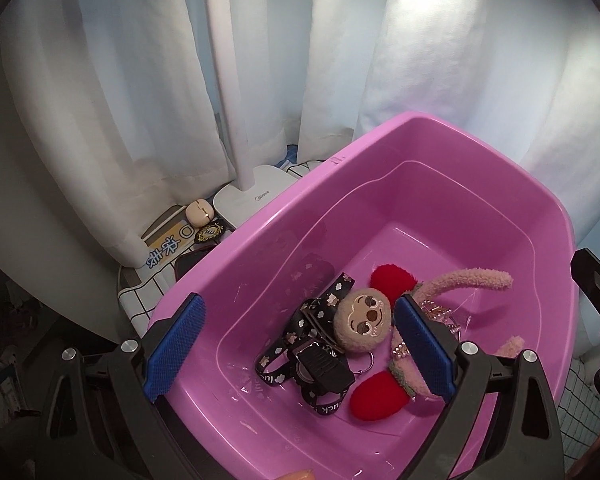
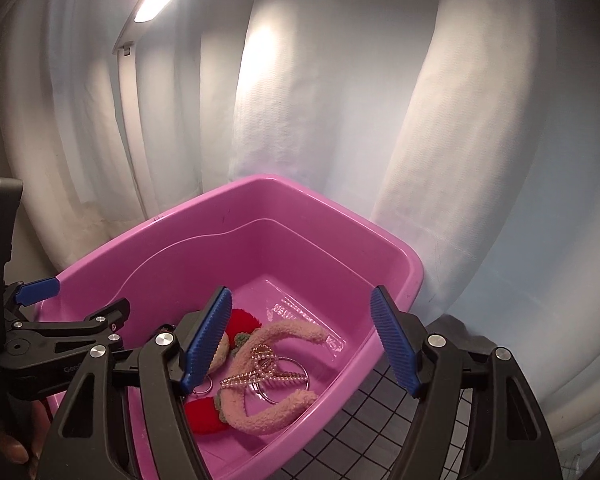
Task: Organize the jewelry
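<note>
Both sets of fingers are hanging spread and empty over the pink plastic tub (image 1: 440,168); the left gripper (image 1: 296,350) is sitting nearest the pearl-beaded hair comb (image 2: 260,372), lying lengthwise across the plush pink monkey keychain (image 1: 364,316), below the right gripper (image 2: 300,344), on the grid-cloth desk (image 2: 380,432)

Home room: white curtains (image 1: 100,100), desk lamp (image 1: 252,196) on checked tablecloth (image 1: 140,300), pink tub (image 1: 380,208) w/ trinkets.
</note>
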A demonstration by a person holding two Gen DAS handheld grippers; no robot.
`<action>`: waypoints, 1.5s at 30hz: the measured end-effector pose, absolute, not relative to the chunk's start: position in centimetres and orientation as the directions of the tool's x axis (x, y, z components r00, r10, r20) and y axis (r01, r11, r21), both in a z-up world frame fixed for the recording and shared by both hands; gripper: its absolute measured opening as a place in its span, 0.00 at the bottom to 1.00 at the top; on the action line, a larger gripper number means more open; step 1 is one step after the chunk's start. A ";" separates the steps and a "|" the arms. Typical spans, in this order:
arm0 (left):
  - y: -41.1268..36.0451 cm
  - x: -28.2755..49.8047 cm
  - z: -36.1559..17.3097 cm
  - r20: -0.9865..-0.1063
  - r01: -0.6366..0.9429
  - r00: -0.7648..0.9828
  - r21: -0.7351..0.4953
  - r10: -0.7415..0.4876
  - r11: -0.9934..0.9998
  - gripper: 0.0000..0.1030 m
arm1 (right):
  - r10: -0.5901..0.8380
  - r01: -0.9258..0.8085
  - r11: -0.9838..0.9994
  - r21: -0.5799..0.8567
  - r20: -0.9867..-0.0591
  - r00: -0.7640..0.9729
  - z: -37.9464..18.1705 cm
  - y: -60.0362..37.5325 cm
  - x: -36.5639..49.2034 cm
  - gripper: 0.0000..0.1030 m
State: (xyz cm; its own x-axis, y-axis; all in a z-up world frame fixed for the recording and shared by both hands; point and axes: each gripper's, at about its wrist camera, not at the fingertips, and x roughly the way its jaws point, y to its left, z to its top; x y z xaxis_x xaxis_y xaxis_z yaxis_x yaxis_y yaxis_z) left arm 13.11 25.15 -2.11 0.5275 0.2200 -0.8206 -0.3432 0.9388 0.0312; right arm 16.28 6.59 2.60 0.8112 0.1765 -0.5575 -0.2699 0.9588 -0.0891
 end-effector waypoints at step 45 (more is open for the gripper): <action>25.3 11.8 -1.1 -0.810 -0.350 0.535 0.047 0.241 0.936 0.91 | 0.165 -0.249 0.965 -0.083 -0.546 0.821 2.5 5.8 14.5 0.67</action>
